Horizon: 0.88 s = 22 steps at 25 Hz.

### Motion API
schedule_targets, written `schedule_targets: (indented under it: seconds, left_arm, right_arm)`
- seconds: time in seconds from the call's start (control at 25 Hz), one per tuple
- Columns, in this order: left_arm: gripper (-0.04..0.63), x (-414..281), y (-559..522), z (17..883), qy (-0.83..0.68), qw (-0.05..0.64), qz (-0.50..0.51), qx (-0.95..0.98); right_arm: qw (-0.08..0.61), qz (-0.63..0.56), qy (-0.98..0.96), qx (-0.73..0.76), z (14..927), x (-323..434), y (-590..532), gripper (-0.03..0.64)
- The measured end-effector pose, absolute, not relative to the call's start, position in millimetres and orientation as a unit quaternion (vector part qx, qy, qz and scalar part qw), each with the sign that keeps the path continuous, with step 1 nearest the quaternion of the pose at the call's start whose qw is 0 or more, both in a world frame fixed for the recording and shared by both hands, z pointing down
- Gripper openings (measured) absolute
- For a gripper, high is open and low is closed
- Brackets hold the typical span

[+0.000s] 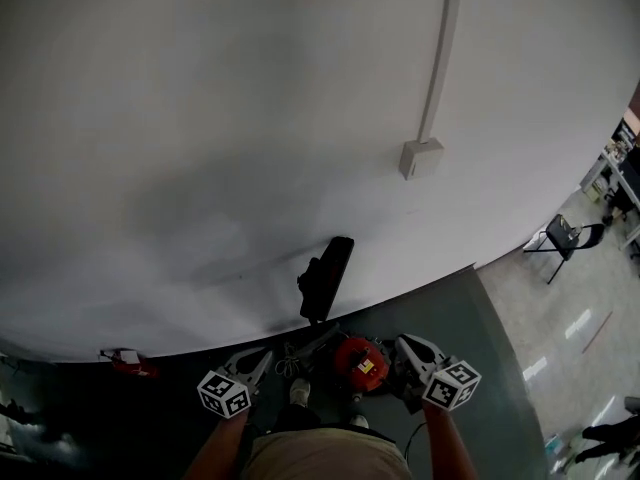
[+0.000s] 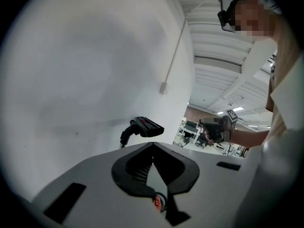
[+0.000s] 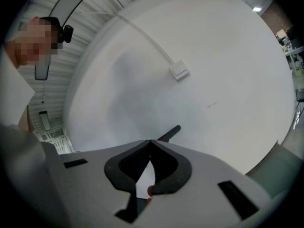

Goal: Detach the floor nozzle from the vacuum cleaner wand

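— Two grippers are showing here, are we agreeing on that?

— We are. We are holding the left gripper (image 1: 262, 360) low on the left of the head view and the right gripper (image 1: 407, 345) low on the right, one marker cube on each.

— How are we reading the jaws?

— Both pairs are sitting pressed together, tip against tip. We are looking along each gripper's own view and finding nothing between them, so neither one is gripping anything.

— And the vacuum?

— We are counting one red vacuum body (image 1: 360, 363), lying on the dark floor (image 1: 470, 318) between the two grippers. We are also counting one floor nozzle (image 1: 327, 278), black and long, standing raised beyond the grippers in front of the white wall (image 1: 200, 118). We cannot tell whether it is touching the wall.

— Is either gripper touching it?

— Neither; both are staying apart from it. In the left gripper view its black neck is curving down behind the closed jaws. In the right gripper view only one end is peeking over them.

— What else are we counting?

— One conduit (image 1: 440, 58) is running down the wall into one switch box (image 1: 421, 158). One folding chair (image 1: 563, 236) is standing well off to the right.
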<state>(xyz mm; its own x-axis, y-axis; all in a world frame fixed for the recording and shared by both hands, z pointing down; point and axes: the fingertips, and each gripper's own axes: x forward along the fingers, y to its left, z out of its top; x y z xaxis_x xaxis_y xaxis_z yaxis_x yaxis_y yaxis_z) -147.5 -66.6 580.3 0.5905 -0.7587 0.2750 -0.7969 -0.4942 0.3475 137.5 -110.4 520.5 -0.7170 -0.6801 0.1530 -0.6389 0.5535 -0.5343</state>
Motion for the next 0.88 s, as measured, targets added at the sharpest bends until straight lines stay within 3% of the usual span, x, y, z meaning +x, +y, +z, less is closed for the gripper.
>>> schedule_targets:
  seconds: [0.36, 0.88]
  left_arm:
    - [0.008, -174.3, -155.9, 579.2, -0.393, 0.223, 0.036, 0.891]
    - [0.008, -201.7, -201.3, 598.6, -0.314, 0.224, 0.067, 0.920]
  right_arm:
    - [0.051, -0.259, 0.865, -0.426, 493.8, 92.8, -164.4, 0.012]
    - [0.067, -0.251, 0.835, -0.485, 499.5, 47.2, -185.6, 0.012]
